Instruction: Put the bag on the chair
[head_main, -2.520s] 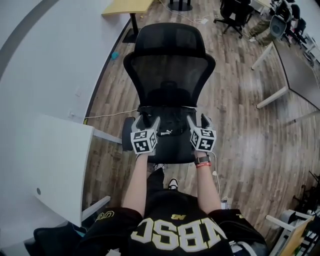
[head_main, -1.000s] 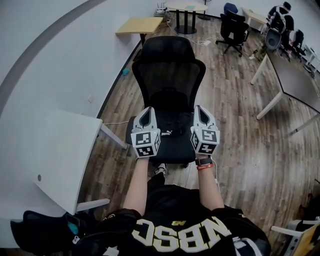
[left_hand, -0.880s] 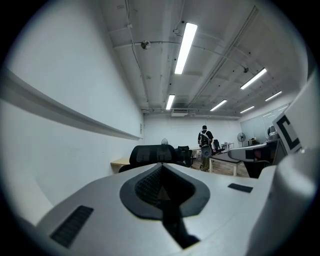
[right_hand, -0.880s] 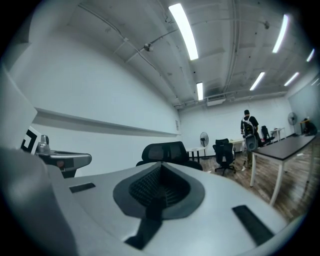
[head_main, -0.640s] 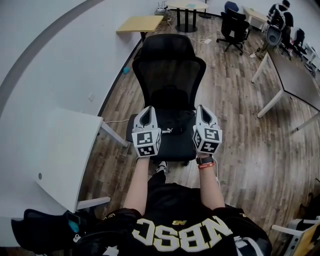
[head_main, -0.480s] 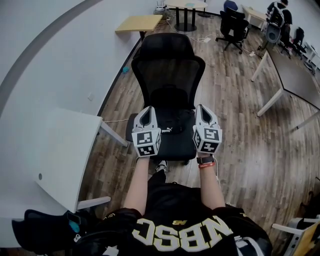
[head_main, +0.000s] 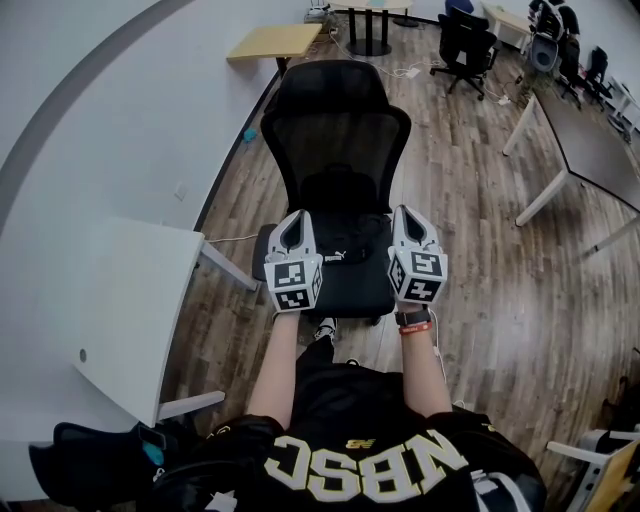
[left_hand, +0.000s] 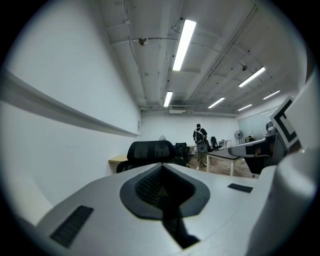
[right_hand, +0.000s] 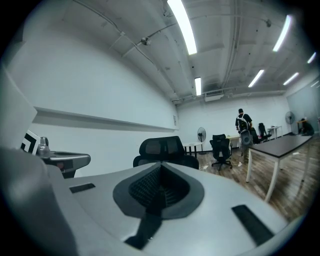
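Observation:
A black office chair (head_main: 335, 130) with a mesh back stands in front of me. The black bag (head_main: 345, 245) lies on its seat, against the backrest, with a small white logo facing me. My left gripper (head_main: 293, 216) hovers above the seat's left side, shut and empty. Over the seat's right side hangs my right gripper (head_main: 410, 210), also shut with nothing in it. Neither touches the bag. The left gripper view shows shut jaws (left_hand: 162, 172) pointing level over the chair's headrest (left_hand: 150, 149). The right gripper view shows the same: shut jaws (right_hand: 159, 186), headrest (right_hand: 162, 146).
A white table (head_main: 110, 320) stands close at my left, beside the white wall. A yellow table (head_main: 270, 40) is behind the chair. A grey desk (head_main: 590, 130) and more chairs (head_main: 465, 35) fill the right. A person (left_hand: 200, 137) stands far off. A cable (head_main: 230, 238) crosses the wooden floor.
Both grippers, earlier low at the bag on the seat, have drawn back and risen clear of it. Over the last second they have barely shifted.

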